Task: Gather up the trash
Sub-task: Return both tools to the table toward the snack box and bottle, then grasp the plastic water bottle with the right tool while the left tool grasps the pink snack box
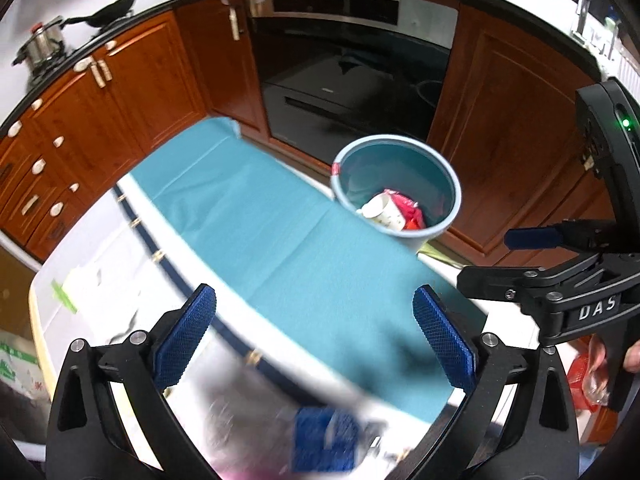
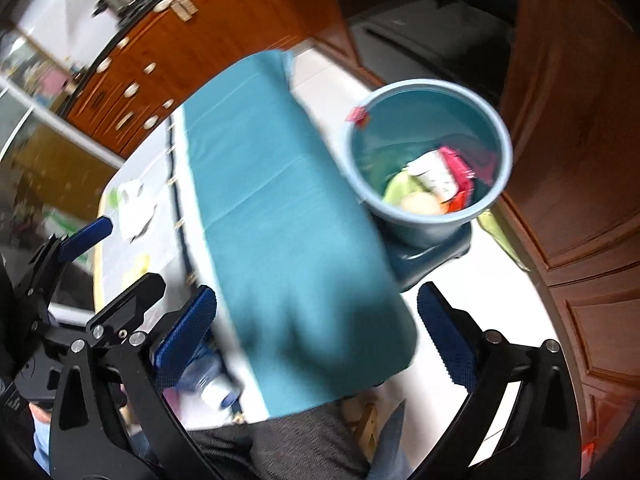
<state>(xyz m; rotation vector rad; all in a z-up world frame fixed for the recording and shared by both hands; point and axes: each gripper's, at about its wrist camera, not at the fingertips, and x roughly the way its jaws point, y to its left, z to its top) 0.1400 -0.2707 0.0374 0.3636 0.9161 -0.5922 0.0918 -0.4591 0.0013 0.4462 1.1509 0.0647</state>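
In the kitchen, my bin point(image 2: 430, 160) already held trash; both hand-held grippers point(image 1: 314, 336) point(image 2: 316, 336) were spread, empty; a bottle point(image 2: 216, 390) remained on the table point(image 2: 132, 248).

A teal cloth point(image 1: 280, 232) runs the length of a white surface point(image 1: 120, 264), the landmark here. Beyond the cloth's far end stands a built-in oven point(image 1: 352, 40) set in reddish wooden cabinets point(image 1: 132, 92) (pale knobs and handles dot the doors). Up on the dark counter over those cabinets, left of the oven, sit a steel pot point(image 1: 42, 46) and a black wok point(image 1: 108, 10). White floor point(image 2: 332, 80) shows beside the cloth.
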